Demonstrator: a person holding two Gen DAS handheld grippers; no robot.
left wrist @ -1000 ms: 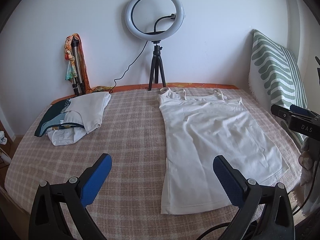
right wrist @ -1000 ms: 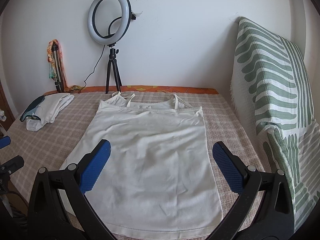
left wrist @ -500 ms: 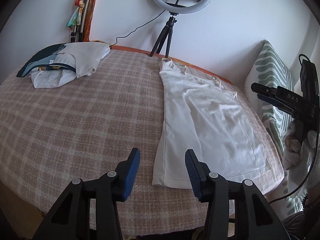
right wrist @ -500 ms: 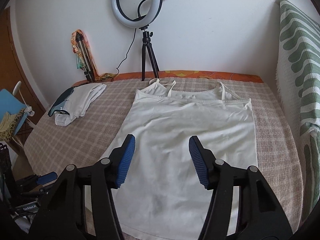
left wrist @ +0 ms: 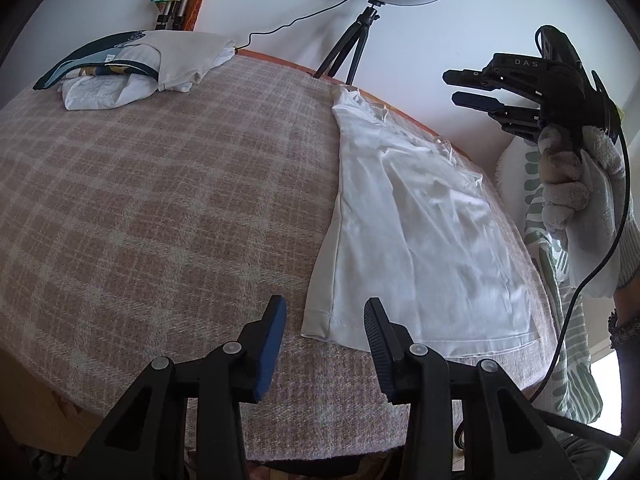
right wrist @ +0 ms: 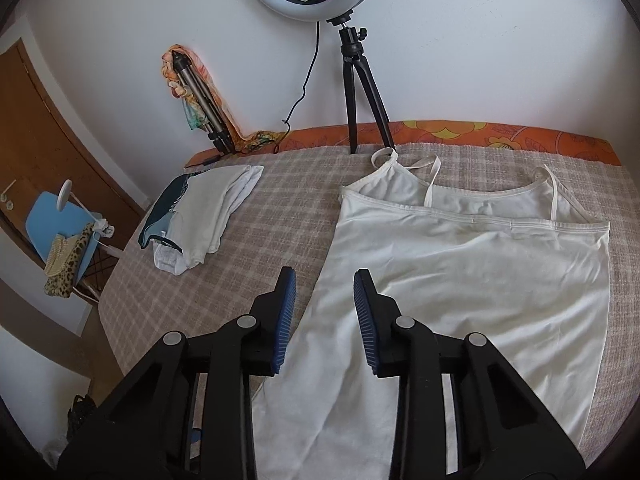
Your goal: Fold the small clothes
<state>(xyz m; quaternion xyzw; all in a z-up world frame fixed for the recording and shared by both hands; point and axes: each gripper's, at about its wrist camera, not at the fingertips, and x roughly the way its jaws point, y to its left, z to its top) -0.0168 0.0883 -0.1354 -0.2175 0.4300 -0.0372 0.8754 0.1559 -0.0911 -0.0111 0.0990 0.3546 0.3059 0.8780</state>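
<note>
white camisole (left wrist: 416,232) flat; hem corner just beyond left gripper (left wrist: 325,334).

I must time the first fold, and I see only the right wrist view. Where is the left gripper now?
Observer: The left gripper is open, with one finger on either side of the near hem corner of the white camisole.
Operator: Does it hold the cloth already?
Observer: No. The hem corner lies flat on the plaid cover and is not pinched.
Operator: How does my right gripper look from there?
Observer: The right gripper hangs in the air in a gloved hand, jaws parted, holding nothing.
</note>
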